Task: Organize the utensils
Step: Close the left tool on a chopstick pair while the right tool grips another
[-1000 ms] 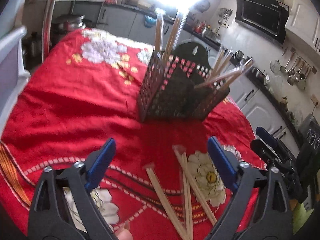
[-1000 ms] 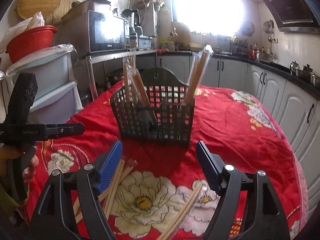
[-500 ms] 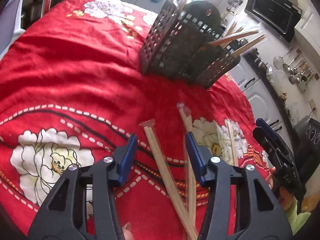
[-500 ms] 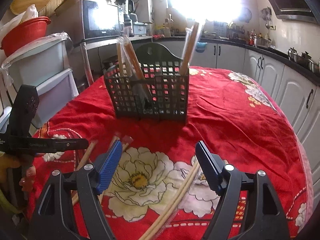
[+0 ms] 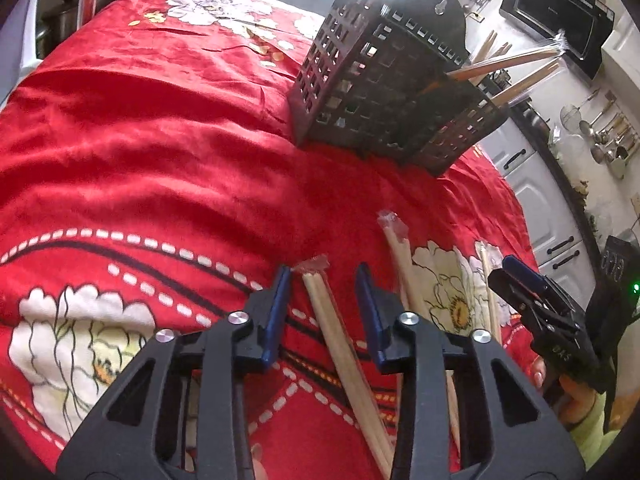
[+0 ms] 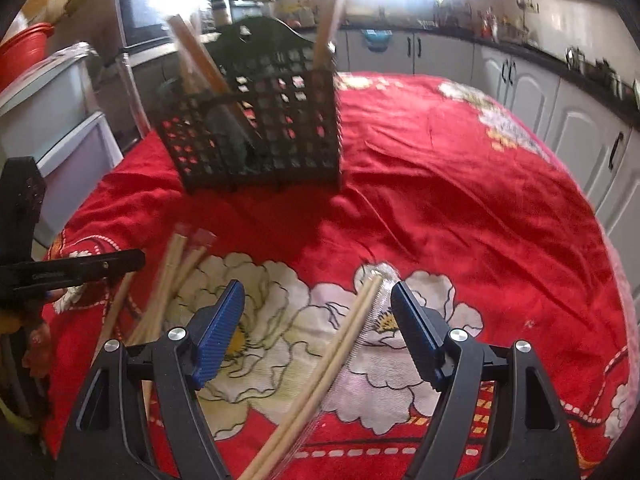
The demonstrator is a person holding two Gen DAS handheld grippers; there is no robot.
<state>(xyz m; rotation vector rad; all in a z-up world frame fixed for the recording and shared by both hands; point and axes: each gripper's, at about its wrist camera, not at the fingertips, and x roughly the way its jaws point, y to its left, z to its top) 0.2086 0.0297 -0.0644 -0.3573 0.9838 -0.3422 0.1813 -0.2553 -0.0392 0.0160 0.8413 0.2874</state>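
Note:
A black lattice utensil basket [image 5: 380, 92] [image 6: 260, 132] stands on the red flowered cloth with several wrapped chopstick pairs leaning in it. More pairs lie flat on the cloth. My left gripper [image 5: 324, 280] hangs low over one flat pair [image 5: 332, 320]. Its jaws are closing, with that pair between them and a gap still showing on each side. Two further pairs [image 5: 400, 248] lie just to its right. My right gripper [image 6: 318, 296] is open and straddles another pair [image 6: 352, 332] without touching it.
The red cloth [image 5: 140, 140] covers a round table; its edge drops off at the right toward white cabinets [image 6: 580, 128]. Plastic drawers [image 6: 60, 120] stand at the left. A hand holds the other gripper [image 5: 532, 300] close beside the flat chopsticks.
Both grippers have sunk toward the cloth and tipped downward. The left jaws have narrowed from wide to close around one chopstick pair. The right jaws kept their width and now straddle a pair.

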